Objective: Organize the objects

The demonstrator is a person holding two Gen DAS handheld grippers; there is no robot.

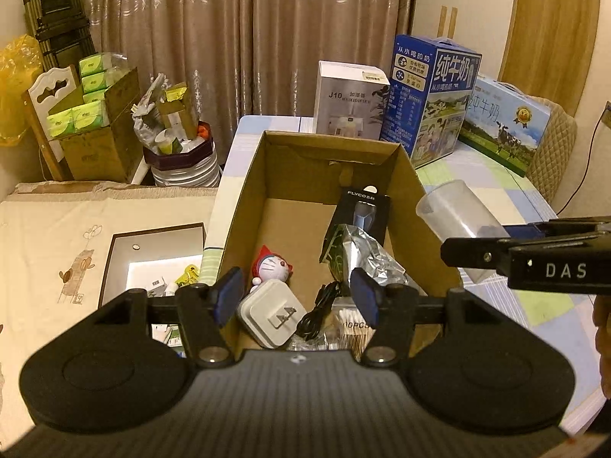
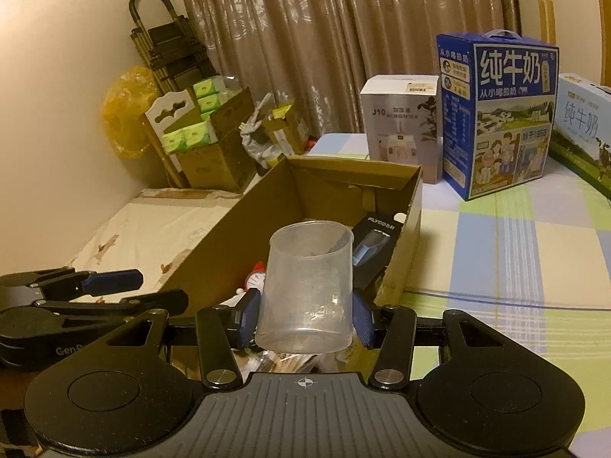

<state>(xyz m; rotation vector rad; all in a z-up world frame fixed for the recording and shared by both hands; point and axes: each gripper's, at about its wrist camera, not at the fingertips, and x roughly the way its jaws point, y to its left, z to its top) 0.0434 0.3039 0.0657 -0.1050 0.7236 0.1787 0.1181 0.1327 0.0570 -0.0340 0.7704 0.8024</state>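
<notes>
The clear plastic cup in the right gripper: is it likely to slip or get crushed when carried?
The clear plastic cup looks thin-walled and empty, so probably light and easy to squash. Its smooth, tapered sides may slip between the right gripper pads. Lying down, it would likely roll.

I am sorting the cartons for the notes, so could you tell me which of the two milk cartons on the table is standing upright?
The dark blue milk carton, beside the white humidifier box, stands upright with its handle on top. The pale milk carton lies along its long side.

- Table under a pastel checked cloth (image 2: 515, 252)
- Open brown cardboard box (image 1: 244, 206) on it
- White humidifier carton (image 2: 401, 122), blue milk carton (image 2: 496, 114), pale-blue milk carton (image 1: 504, 122) behind
</notes>
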